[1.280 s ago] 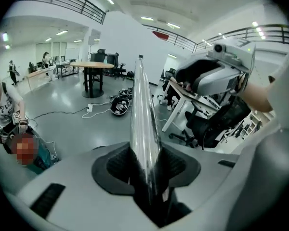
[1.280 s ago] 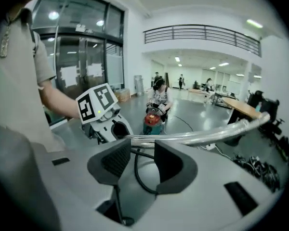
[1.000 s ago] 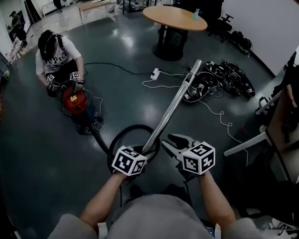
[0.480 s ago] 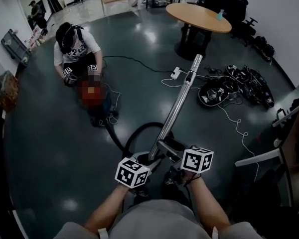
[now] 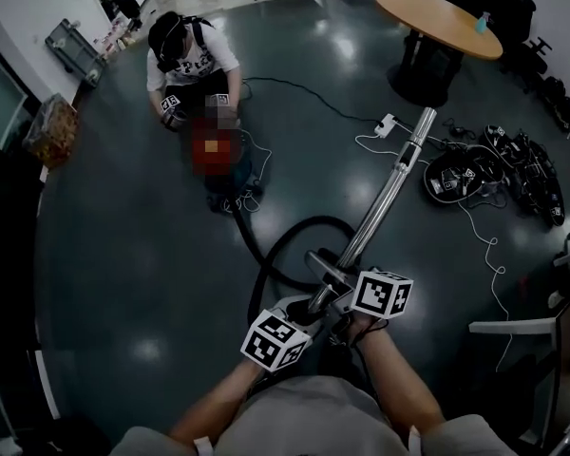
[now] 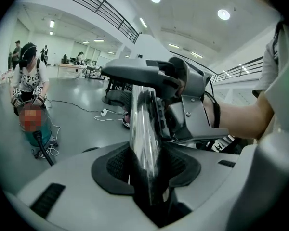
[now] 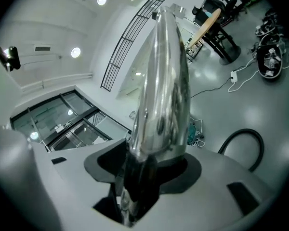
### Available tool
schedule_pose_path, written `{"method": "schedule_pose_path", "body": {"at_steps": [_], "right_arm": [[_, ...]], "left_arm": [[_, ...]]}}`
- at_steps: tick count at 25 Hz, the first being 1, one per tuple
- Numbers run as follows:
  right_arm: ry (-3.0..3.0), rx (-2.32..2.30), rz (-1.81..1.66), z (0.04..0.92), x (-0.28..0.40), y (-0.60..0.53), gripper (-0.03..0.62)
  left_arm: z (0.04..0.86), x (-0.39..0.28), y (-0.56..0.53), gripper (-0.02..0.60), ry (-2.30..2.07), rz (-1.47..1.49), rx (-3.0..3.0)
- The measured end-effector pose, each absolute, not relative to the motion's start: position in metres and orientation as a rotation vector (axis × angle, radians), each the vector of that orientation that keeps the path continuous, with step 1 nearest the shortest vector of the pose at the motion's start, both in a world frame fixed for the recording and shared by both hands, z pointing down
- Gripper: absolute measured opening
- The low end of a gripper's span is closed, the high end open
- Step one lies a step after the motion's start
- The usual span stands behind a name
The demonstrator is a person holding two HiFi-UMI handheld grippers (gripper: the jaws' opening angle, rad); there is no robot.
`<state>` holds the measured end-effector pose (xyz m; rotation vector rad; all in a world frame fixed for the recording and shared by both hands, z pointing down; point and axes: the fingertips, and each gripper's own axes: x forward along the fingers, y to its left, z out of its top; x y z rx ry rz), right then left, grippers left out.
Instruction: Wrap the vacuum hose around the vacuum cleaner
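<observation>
Looking down in the head view, the black vacuum hose [image 5: 299, 224] runs in 1 loop across the floor from the vacuum cleaner [image 5: 233, 180] to the chrome tube [image 5: 385, 198] before you.
Left gripper view: your left gripper [image 6: 147, 165] pinches that tube.
Right gripper view: your right gripper [image 7: 149, 170] has its jaws spread about the tube and they have just been closing.
</observation>
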<state>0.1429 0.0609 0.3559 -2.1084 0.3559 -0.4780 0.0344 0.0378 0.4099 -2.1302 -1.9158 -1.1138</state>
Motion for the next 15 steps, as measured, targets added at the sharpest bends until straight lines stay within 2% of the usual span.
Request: {"method": "schedule_pose_path", "body": {"at_steps": [2,3,12,15], "right_arm": [[0.319,-2.079,-0.501,0.365,0.141,0.068,0.114],[0.312,-2.065,-0.509,0.367,0.139,0.071,0.096],[0.334,-2.088,-0.579,0.365,0.137,0.082,0.072],[0.349,-2.125,-0.580,0.359,0.138,0.095,0.072]], "left_arm": [[0.414,0.031,0.042,0.160,-1.903,-1.129,-2.134],[0.415,0.029,0.044,0.160,-1.899,-1.138,-2.133],[0.419,0.014,0.062,0.168,-1.924,-1.193,-1.969],[0.412,0.012,0.061,0.252,-1.947,-1.196,-1.870]]}}
